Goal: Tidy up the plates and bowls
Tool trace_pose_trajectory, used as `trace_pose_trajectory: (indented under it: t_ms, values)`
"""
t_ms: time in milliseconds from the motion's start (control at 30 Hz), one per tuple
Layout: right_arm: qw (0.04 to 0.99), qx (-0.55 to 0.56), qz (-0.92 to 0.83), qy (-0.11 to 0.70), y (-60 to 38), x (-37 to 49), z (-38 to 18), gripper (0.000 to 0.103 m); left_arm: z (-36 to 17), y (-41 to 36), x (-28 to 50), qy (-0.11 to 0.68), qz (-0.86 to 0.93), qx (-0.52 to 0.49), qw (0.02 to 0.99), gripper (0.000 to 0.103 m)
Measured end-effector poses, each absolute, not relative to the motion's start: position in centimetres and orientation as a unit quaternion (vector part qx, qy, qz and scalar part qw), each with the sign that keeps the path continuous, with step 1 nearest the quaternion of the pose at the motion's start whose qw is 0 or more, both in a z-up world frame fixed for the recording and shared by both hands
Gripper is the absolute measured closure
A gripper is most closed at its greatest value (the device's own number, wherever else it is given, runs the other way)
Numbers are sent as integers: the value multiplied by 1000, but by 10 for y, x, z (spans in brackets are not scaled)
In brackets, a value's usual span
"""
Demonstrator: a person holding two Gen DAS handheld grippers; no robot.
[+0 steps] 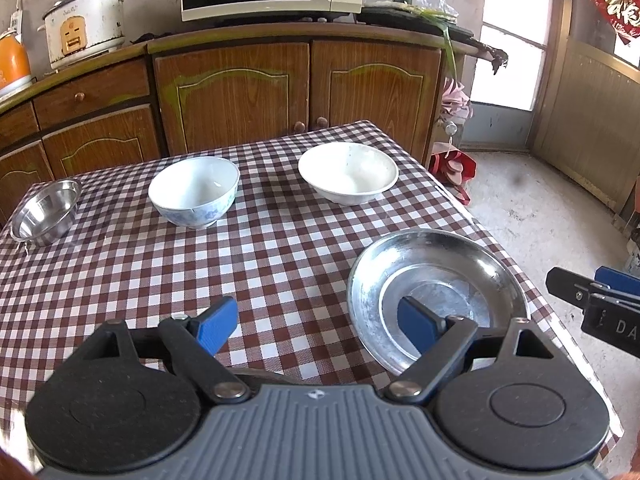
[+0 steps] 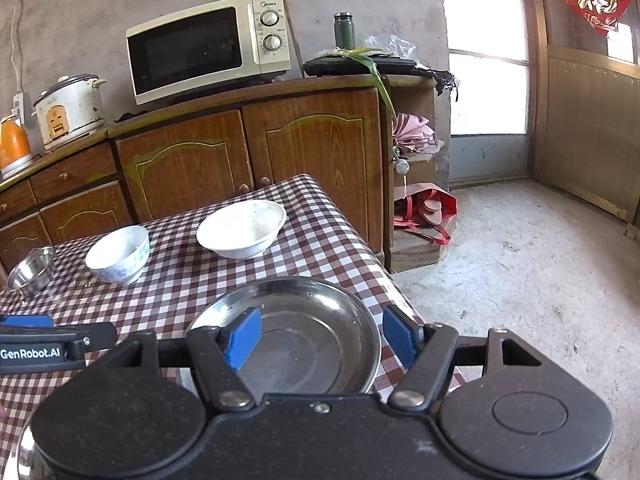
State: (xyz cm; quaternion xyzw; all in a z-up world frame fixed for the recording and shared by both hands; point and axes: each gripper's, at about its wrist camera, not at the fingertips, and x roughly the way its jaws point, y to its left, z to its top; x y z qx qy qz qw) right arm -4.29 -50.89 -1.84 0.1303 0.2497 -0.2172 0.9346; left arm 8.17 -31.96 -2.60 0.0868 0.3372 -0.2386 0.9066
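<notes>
Several dishes stand on the checked table [image 1: 280, 264]. A steel plate [image 1: 436, 292] [image 2: 304, 300] lies at the near right corner. Further back are a wide white bowl [image 1: 348, 172] [image 2: 244, 228], a white bowl with a blue pattern [image 1: 194, 190] [image 2: 118, 254], and a small steel bowl [image 1: 46, 210] [image 2: 32, 270] at the far left. My left gripper [image 1: 316, 328] hovers open over the cloth, its right finger above the plate's near rim. My right gripper [image 2: 322, 338] is open above the plate's near side and holds nothing. Each gripper shows at the edge of the other's view.
Wooden cabinets [image 1: 304, 92] stand just behind the table, with a microwave [image 2: 208, 46], a rice cooker [image 1: 84, 26] and an orange kettle [image 1: 12, 64] on top. The table's right edge drops to a concrete floor [image 2: 520, 280]. A red bag [image 2: 428, 212] sits by the cabinet.
</notes>
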Motion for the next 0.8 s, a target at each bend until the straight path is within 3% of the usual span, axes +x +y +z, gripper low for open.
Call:
trace_pose_trajectory:
  t_ms: [800]
  values:
    - [921, 145, -238, 273, -537, -33, -46, 23, -49, -335, 105, 357, -233, 90, 900, 14]
